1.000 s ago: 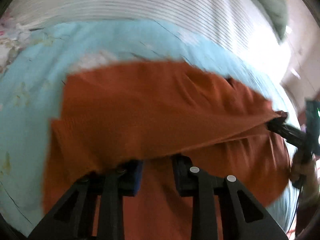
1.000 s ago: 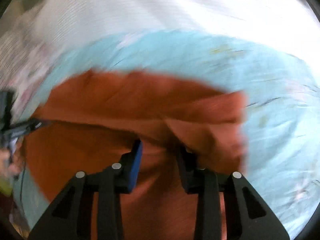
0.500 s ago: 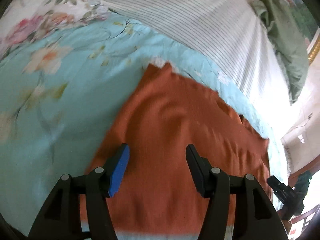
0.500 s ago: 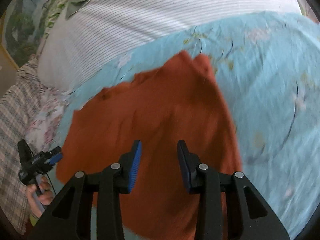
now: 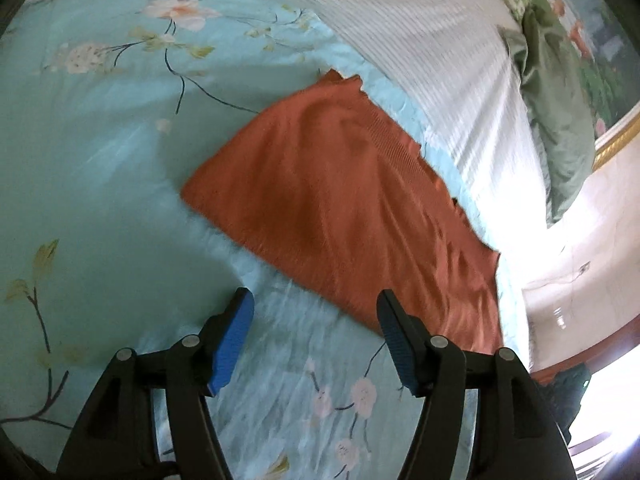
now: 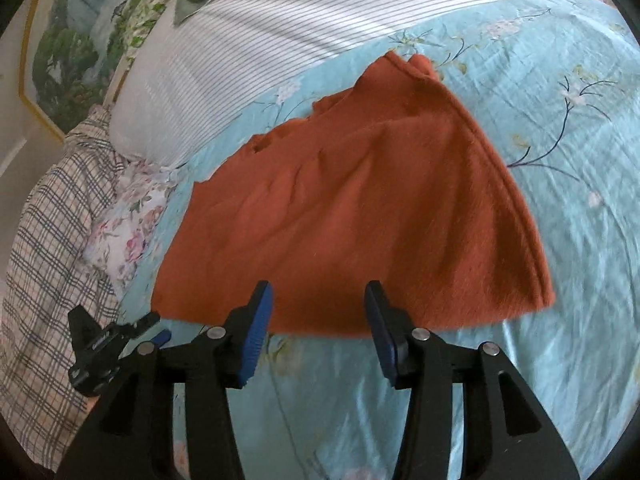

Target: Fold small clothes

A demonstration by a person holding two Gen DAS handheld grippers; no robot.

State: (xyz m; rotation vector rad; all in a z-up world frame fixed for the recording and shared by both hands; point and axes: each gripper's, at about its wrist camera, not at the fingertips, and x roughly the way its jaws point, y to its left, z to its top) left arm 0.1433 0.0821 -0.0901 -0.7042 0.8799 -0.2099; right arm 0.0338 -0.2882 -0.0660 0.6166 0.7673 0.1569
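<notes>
Right now, from the left wrist view, the left claw [image 5: 314, 316] hangs over the bed with its 2 blue-padded fingers [image 5: 232, 340] spread wide and nothing between them. Beneath it lies the light blue floral bedspread [image 5: 100, 168], and the orange garment [image 5: 352, 208] rests flat on that bedspread just ahead of the claw, its near edge running close past the right-hand fingertip without any contact I can make out. Beyond the garment sits a white striped pillow [image 5: 432, 52], and a green cloth [image 5: 560, 112] is bunched up at the far right near a framed picture. From the right wrist view, the right claw [image 6: 318, 304] is likewise spread apart and empty, poised just off the near hem of the orange garment [image 6: 360, 216], which lies folded over in a rough fan shape with a stitched edge curving down its right side. The striped pillow [image 6: 280, 28] is behind it, a plaid cloth [image 6: 44, 248] lies along the left, and the left claw [image 6: 116, 340] shows low at the left edge of this view, clear of the garment.
</notes>
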